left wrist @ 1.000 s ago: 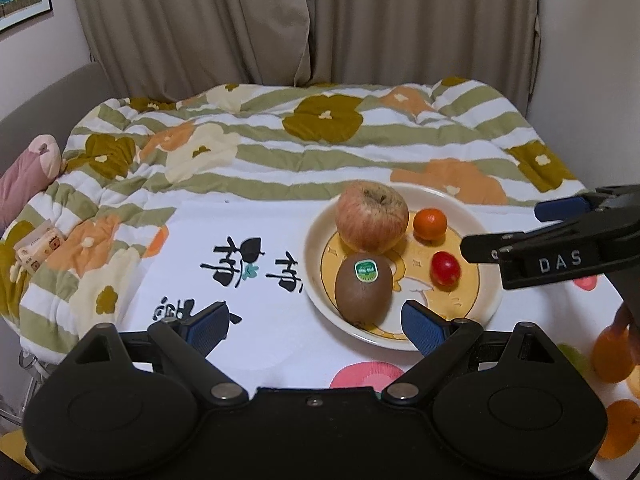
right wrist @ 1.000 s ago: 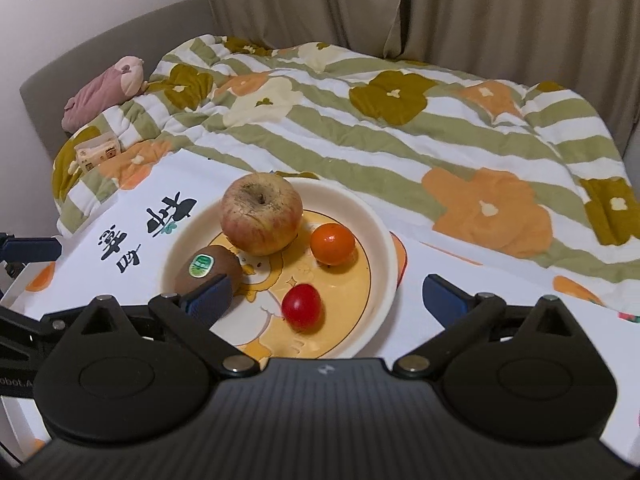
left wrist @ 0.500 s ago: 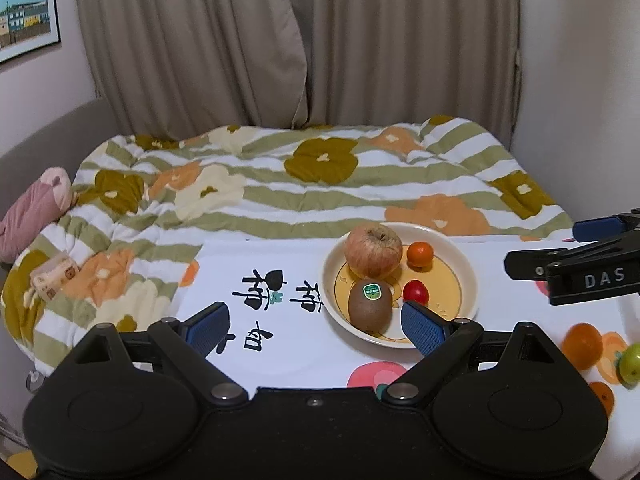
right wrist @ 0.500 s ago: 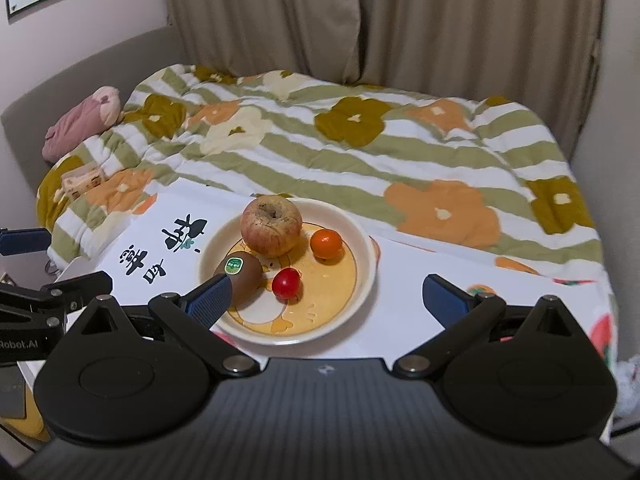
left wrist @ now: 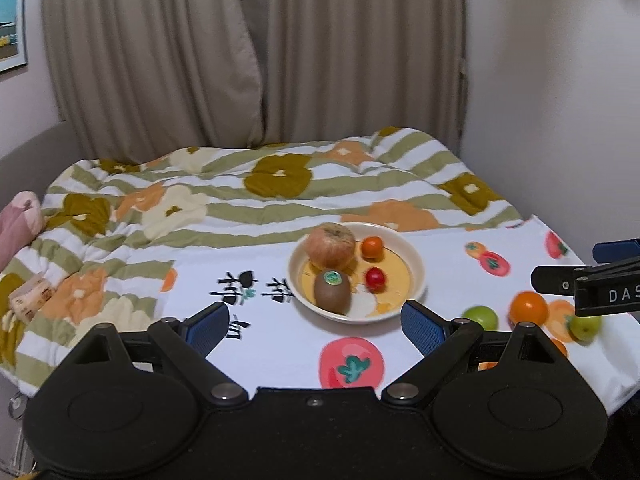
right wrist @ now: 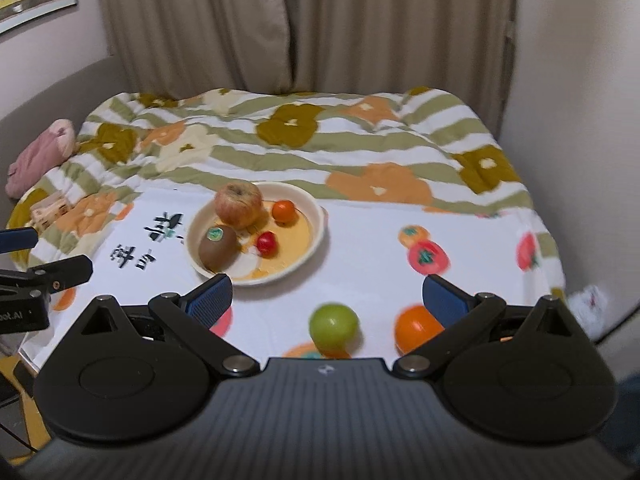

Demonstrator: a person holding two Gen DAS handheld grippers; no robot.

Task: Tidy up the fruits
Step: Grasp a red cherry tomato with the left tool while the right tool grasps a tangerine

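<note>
A cream bowl (left wrist: pixel 416 280) (right wrist: pixel 318 220) on the white printed cloth holds an apple (left wrist: pixel 330 245) (right wrist: pixel 239 204), a kiwi (left wrist: pixel 333 292) (right wrist: pixel 218 247), a small orange (left wrist: pixel 372 247) (right wrist: pixel 284 210) and a red cherry tomato (left wrist: pixel 376 279) (right wrist: pixel 266 243). Loose on the cloth lie a green fruit (left wrist: pixel 480 317) (right wrist: pixel 334 326), an orange (left wrist: pixel 528 307) (right wrist: pixel 418 328) and a second green fruit (left wrist: pixel 585 325). My left gripper (left wrist: pixel 316 322) is open, empty, short of the bowl. My right gripper (right wrist: pixel 328 294) is open and empty above the loose green fruit.
The cloth (left wrist: pixel 276 344) lies over a low table at the foot of a bed with a flowered striped quilt (left wrist: pixel 256 196). A pink plush (right wrist: pixel 40 156) and a small carton (left wrist: pixel 32 298) lie at the left. Curtains and walls stand behind.
Both grippers have drawn back and up from the bowl, which looks smaller and farther. Loose green and orange fruits have come into view at the right.
</note>
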